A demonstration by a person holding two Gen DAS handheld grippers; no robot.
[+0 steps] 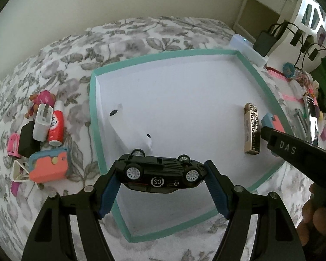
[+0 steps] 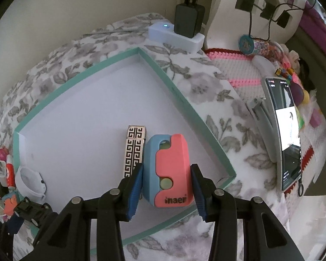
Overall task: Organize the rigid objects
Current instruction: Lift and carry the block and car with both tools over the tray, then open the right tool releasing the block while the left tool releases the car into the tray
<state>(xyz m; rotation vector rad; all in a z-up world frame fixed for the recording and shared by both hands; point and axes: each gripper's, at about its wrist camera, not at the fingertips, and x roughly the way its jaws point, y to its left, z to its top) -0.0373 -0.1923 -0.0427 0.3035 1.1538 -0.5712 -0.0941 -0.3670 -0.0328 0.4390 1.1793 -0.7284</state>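
Observation:
My left gripper (image 1: pixel 162 171) is shut on a black toy car (image 1: pixel 160 173), held upside down over the near edge of the teal-rimmed white tray (image 1: pixel 93 108). My right gripper (image 2: pixel 166 180) has its jaws around a coral and blue case (image 2: pixel 168 169) that sits in the tray (image 2: pixel 184 106); the left pad touches it, the right pad (image 2: pixel 196 184) stands a little off. A gold patterned lighter (image 1: pixel 252 128) lies in the tray, just left of the case (image 2: pixel 134 150). A white object (image 1: pixel 130 126) lies in the tray's left part.
Left of the tray on the floral bedspread lie a white charger (image 1: pixel 42 122), a red bottle (image 1: pixel 56 126), a second coral and blue case (image 1: pixel 49 165) and pink toys. A phone (image 2: pixel 286 134), power strip (image 2: pixel 176 37) and pink knit mat lie to the right.

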